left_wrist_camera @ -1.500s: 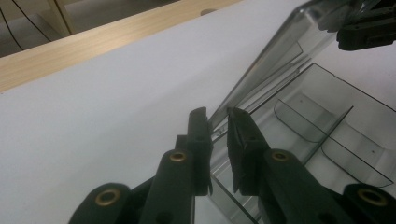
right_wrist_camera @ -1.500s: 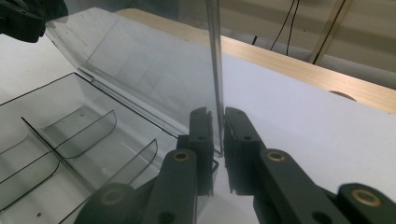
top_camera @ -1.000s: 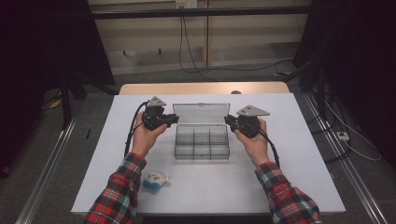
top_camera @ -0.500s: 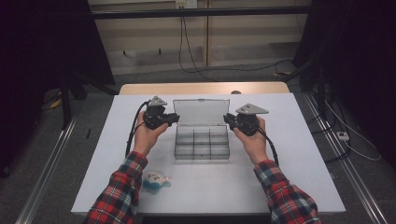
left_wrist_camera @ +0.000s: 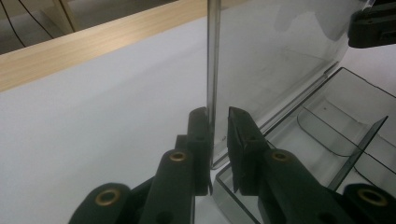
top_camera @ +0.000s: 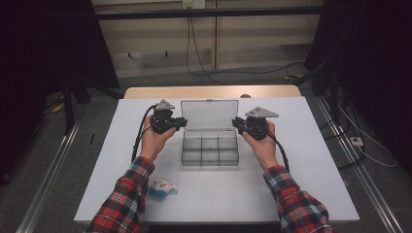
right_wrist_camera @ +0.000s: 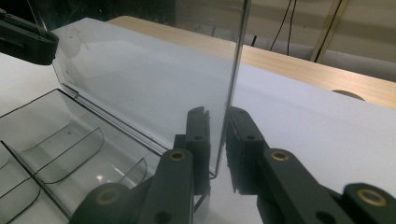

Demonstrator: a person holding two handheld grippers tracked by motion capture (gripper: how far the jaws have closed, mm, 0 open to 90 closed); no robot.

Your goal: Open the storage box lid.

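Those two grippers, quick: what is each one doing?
Left gripper: jaws astride the clear lid's edge, small gap showing; open.
Right gripper: jaws astride the lid's other edge, gap showing; open.

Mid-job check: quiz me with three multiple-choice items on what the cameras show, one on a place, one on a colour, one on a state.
1. Where are the left gripper's fingers?
A. Over the small toy
B. On either side of the lid's side edge
C. Down in a compartment

2. What colour are the person's sleeves?
A. Plain white
B. Plain yellow
C. Red plaid

3. How does the clear box stand?
A. Lid open and upright
B. Lid shut flat
C. Turned upside down

Answers:
1 B: in the left gripper view the fingers straddle the edge of the lid, far from the toy.
2 C: the sleeves show a red check in the high view.
3 A: the lid rises behind the clear box, whose compartments lie bare.
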